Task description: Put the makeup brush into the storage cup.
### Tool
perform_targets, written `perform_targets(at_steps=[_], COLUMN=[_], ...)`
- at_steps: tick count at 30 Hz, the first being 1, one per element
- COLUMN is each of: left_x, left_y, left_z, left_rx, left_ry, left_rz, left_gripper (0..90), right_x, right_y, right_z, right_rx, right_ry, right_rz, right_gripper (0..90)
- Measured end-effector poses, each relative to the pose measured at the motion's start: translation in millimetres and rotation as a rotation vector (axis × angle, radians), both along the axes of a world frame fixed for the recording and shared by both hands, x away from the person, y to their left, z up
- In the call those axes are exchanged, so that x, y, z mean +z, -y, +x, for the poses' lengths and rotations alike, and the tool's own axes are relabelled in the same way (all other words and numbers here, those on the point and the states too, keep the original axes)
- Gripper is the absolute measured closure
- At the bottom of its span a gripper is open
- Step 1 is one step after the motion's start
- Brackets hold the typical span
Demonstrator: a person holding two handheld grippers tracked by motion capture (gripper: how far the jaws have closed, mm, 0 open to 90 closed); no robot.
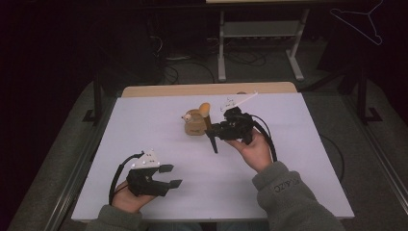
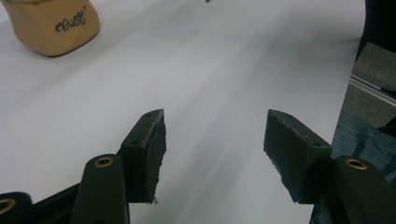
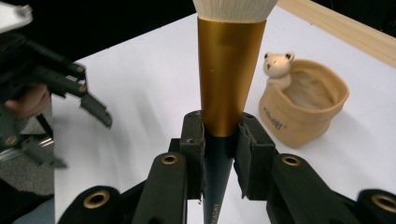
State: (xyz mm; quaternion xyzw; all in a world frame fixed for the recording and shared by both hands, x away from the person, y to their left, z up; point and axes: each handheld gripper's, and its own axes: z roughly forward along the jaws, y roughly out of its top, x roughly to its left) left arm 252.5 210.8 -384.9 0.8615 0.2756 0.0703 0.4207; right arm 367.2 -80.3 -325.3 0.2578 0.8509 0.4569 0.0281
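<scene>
Near the bench's (image 1: 144, 120) front left corner, left tongs (image 1: 169, 175) held just above the white top, jaws wide apart, gripping nothing. Toward the middle, nearer the far edge, a tan pot (image 1: 195, 124) with a small bear on its rim. Just right of it, right tongs (image 3: 219, 140) clamped on a brush (image 3: 226, 79), gold ferrule and white bristles up, dark handle down.

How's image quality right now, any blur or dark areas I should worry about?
High view: room dark, white table lit evenly, small items soft. Left gripper view: tan holder slightly blurred, left tool sharp. Right gripper view: brush crisp, the far tool at the left edge motion-blurred.
</scene>
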Motion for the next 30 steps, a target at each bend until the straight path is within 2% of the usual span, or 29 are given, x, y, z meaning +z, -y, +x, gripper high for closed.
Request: perform_targets(at_steps=[7, 8, 18, 22, 25, 28, 30], left_x=[-1.5, -2.2, -6.5, -6.9, -6.9, -6.9, -7.4], left_y=[-1.6, -1.2, -4.5, -5.7, -6.3, -7.4, -7.4], left_z=[1.4, 1.1, 5.0, 5.4, 5.8, 6.8, 7.0], left_rx=[0.001, 0.009, 0.019, 0.029, 0.035, 0.029, 0.031], left_ry=[0.002, -0.004, -0.009, -0.015, -0.015, -0.011, -0.014], left_rz=[0.009, -0.004, 0.021, 0.009, 0.001, 0.009, 0.0], left_gripper=[37.9, 37.8, 36.7, 36.7, 36.5, 36.5, 36.4], right_x=[8.0, 9.4, 28.8, 32.5, 38.2, 40.8, 45.0], right_y=[-14.6, -16.9, -37.6, -43.8, -49.1, -51.1, -54.3], right_z=[18.4, 21.2, 44.7, 54.6, 66.4, 71.5, 82.0], right_rx=[-0.006, -0.01, -0.025, -0.033, -0.052, -0.064, -0.086], right_ry=[-0.003, 0.002, 0.007, 0.009, 0.002, 0.009, 0.005], right_rz=[-0.006, -0.004, -0.005, -0.011, -0.011, -0.015, -0.01], right_gripper=[73.4, 73.4, 73.4, 73.4, 73.4, 73.3, 73.4])
